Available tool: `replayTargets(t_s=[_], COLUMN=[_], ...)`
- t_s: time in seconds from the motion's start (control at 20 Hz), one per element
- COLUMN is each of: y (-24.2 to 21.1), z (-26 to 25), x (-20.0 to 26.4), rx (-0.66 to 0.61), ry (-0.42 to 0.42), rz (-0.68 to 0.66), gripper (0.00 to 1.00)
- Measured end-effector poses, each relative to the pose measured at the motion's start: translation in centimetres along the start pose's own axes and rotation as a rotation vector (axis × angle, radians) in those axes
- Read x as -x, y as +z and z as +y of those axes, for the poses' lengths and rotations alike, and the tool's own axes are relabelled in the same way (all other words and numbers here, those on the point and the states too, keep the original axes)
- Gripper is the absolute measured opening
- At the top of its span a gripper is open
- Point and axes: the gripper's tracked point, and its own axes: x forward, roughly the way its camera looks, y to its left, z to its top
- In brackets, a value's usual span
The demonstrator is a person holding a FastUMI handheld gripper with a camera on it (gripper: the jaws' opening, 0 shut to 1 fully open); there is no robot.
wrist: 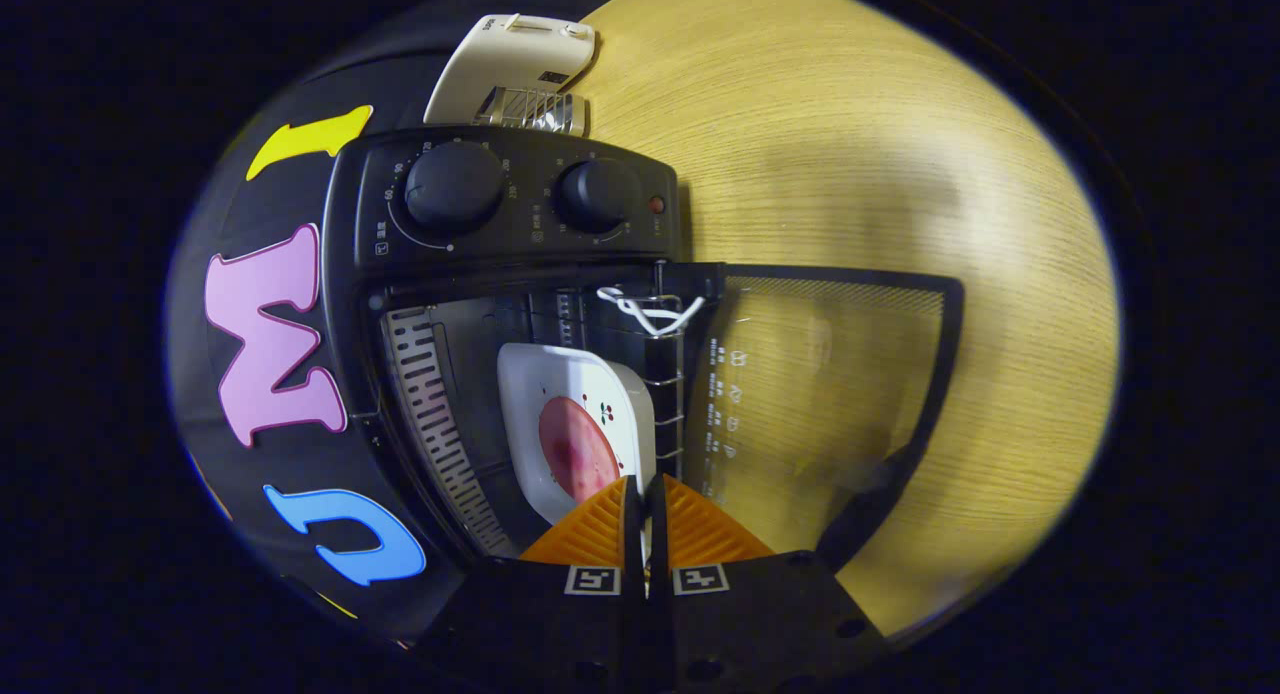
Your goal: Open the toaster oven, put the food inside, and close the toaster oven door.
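Observation:
The black toaster oven (520, 209) stands with its glass door (830, 394) swung fully open over the wooden table. A white square plate (560, 384) carrying a round reddish slice of food (575, 449) lies inside the oven cavity on the wire rack (670, 374). My gripper (645, 486) is at the mouth of the oven, its fingers pressed close together on the near rim of the plate. A thin strip of white rim runs between the two fingers. A white cord is knotted on the rack's front bar.
The oven's panel bears two round knobs (455, 186) and a small red lamp. Behind the oven lies a white appliance (510, 69) with a metal grille. The wooden table (880, 174) stretches beyond the open door. The booth's black cloth wall is beside the oven.

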Motion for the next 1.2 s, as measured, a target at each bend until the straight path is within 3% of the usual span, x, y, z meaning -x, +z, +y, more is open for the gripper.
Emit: replayTargets(t_s=[0.25, 0.45, 0.6, 0.65, 0.7, 0.75, 0.8, 0.95, 1.05, 1.2], y=[-0.7, -0.4, -0.6, -1.0, -1.6, -1.9, -2.2, -3.3, -3.5, -3.4], z=[1.1, 2.3, 2.3, 2.2, 1.7, 1.1, 0.5, -0.8, -1.0, -2.5], x=[-3.2, -3.2, -2.1, -1.5, -0.5, 0.2, 1.5, 5.0, 7.6, 10.4], rx=[0.025, -0.031, 0.016, 0.045, 0.067, 0.093, 0.122, 0.249, 0.346, 0.621], ry=[-0.052, -0.005, -0.006, 0.003, -0.003, -0.005, -0.011, -0.007, 0.02, 0.034], rz=[-0.021, -0.011, -0.023, -0.01, 0.021, 0.05, 0.063, 0.106, 0.112, 0.078], gripper=[0.04, 0.11, 0.4, 0.44, 0.64, 0.68, 0.79, 0.98, 0.99, 0.98])
